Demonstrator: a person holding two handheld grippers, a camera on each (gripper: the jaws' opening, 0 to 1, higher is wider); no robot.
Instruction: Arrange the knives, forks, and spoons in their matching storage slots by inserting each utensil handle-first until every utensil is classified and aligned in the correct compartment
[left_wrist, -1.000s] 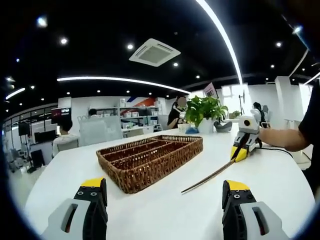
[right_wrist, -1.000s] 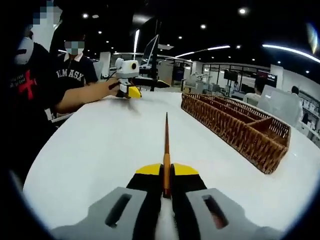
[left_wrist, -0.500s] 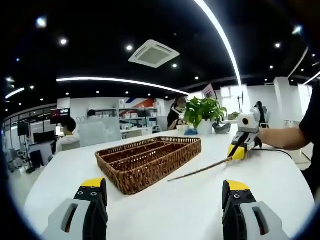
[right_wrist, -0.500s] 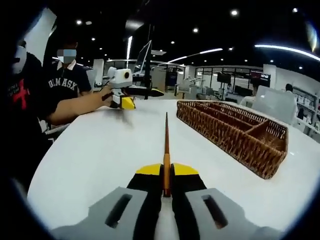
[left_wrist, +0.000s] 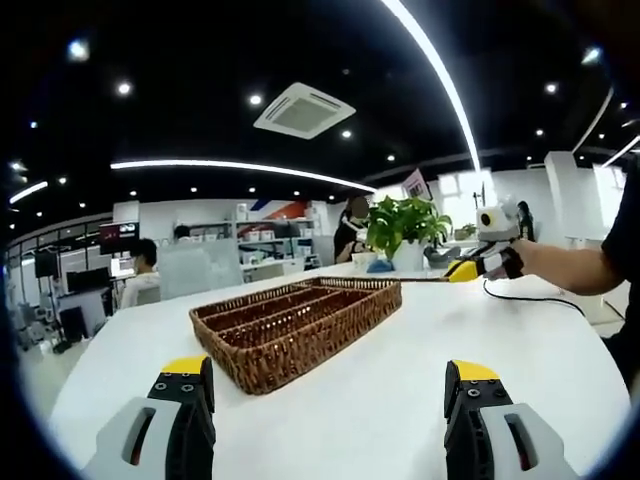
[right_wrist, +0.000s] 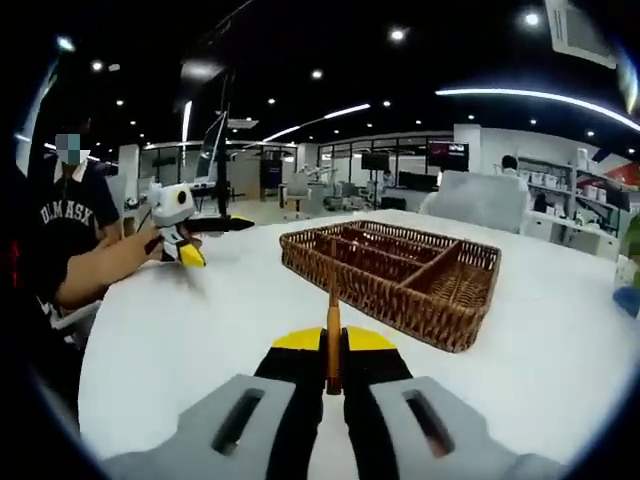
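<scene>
White bench (left_wrist: 400, 380) carries the wicker tray (right_wrist: 400, 270) at centre of both views, while the right gripper (right_wrist: 333, 375) is clamped on a thin wooden-handled utensil (right_wrist: 333, 325) and the left gripper (left_wrist: 325, 400) stands wide apart, holding nothing.

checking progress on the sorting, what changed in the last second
The right gripper, shut on the brown utensil, rose and swung it from pointing across the table to pointing at the wicker tray. The left gripper stayed open over the white table; the tray stayed put.
</scene>
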